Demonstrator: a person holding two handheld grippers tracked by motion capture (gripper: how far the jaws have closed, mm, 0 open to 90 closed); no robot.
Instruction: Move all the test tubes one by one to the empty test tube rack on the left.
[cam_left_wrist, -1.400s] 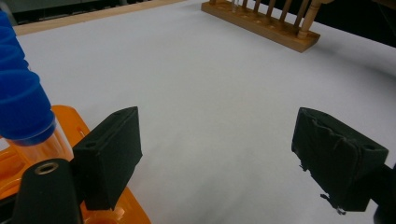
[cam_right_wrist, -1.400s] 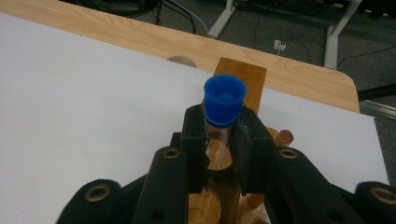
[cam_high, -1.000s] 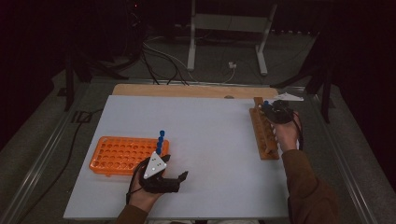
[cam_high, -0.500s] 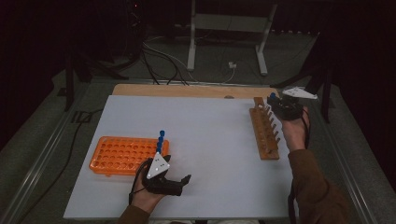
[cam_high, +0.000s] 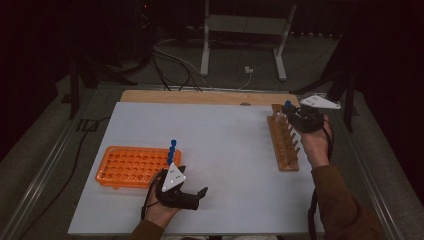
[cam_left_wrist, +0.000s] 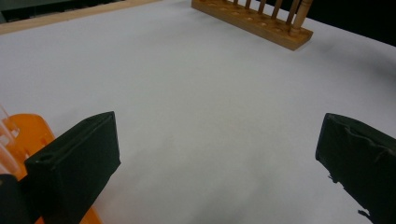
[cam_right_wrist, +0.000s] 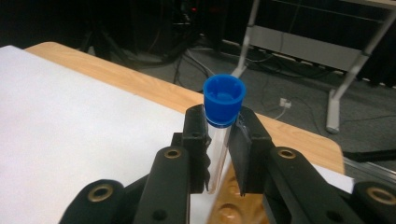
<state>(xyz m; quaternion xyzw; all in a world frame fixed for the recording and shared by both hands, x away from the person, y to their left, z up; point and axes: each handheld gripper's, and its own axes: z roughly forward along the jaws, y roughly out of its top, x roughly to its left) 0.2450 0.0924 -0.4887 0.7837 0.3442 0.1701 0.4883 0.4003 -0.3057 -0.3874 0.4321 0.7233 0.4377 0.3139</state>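
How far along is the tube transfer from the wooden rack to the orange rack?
Done: three blue-capped tubes stand at the orange rack's right end; the left gripper, jaws just opened, is empty beside it. In hand: the right gripper clamps a blue-capped tube above the wooden rack. Left: carrying it over; whether more tubes remain there is unclear.

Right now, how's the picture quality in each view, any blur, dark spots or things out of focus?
High view: white table evenly lit, surroundings nearly black, overall soft. Left gripper view: near black pads blurred, wooden rack fairly sharp. Right gripper view: blue-capped tube in the right claw is crisp; the floor behind is dim.
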